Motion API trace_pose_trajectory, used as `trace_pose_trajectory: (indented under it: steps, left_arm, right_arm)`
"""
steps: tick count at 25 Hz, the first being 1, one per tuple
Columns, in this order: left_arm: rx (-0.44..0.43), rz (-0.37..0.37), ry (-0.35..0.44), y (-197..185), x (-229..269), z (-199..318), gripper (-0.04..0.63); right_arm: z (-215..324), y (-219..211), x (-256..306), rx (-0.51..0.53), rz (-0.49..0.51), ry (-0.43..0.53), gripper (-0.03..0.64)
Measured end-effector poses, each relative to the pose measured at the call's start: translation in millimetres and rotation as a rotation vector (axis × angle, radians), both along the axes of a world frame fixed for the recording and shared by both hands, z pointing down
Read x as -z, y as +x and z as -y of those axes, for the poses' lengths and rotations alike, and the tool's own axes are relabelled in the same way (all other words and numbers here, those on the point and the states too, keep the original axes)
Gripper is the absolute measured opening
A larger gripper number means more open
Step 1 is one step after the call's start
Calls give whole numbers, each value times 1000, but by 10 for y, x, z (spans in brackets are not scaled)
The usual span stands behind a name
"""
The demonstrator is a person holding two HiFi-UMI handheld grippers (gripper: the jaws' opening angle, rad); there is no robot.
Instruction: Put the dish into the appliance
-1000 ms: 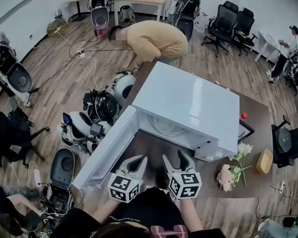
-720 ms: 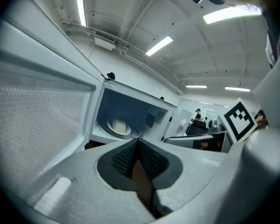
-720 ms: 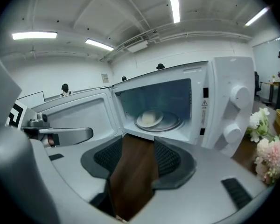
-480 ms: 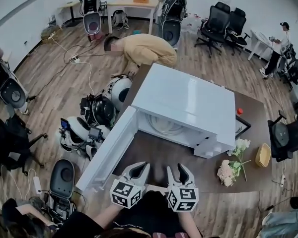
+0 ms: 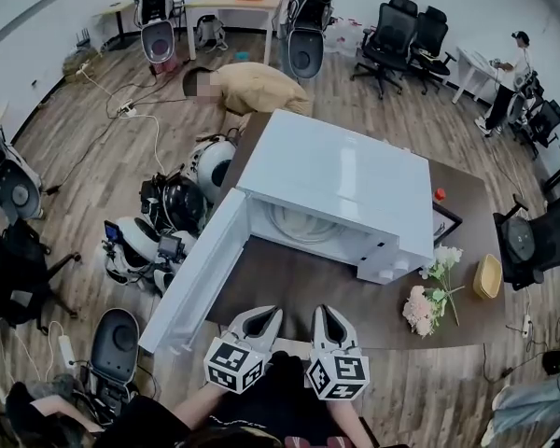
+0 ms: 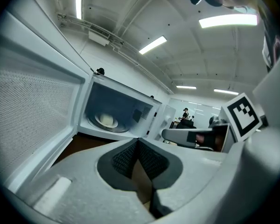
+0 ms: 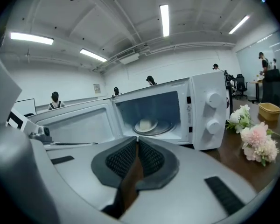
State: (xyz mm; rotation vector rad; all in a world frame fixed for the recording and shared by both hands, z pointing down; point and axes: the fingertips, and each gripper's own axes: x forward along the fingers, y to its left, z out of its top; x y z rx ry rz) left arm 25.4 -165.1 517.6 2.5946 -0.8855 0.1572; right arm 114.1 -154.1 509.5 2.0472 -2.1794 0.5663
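The white microwave (image 5: 341,180) stands on the brown table (image 5: 289,292) with its door (image 5: 201,273) swung wide to the left. A pale dish (image 7: 146,124) rests on the turntable inside, also seen in the left gripper view (image 6: 106,120). Both grippers hover at the table's near edge, well short of the oven's opening. My left gripper (image 5: 264,315) has its pads pressed together with nothing between them (image 6: 138,141). My right gripper (image 5: 330,314) is closing, its pads meeting at the tips and empty (image 7: 136,140).
Pink and white flowers (image 5: 427,297) and a yellow bowl (image 5: 489,276) lie on the table to the microwave's right. A small red object (image 5: 440,194) sits behind. A person (image 5: 252,87) crouches beyond the table. Robot gear (image 5: 168,213) crowds the floor at left.
The right gripper's jaws have come together from wide apart. Both grippers have drawn back a little from the microwave toward the table's near edge.
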Motion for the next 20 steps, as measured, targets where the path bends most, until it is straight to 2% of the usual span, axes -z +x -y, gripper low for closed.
trace_pose_trajectory:
  steps: [4, 8, 13, 20]
  left_arm:
    - [-30, -50, 6, 26, 80, -53, 9]
    - [-25, -33, 15, 13, 59, -71, 9]
    - [-26, -24, 18, -4, 42, -83, 9]
    - [-9, -6, 35, -30, 36, -56, 9]
  right_arm:
    - [-22, -10, -19, -23, -19, -9, 9]
    - [-58, 5, -85, -45, -65, -39, 8]
    - [-77, -41, -108, -24, -110, -46, 8]
    - [-64, -113, -90, -2, -122, -42, 7]
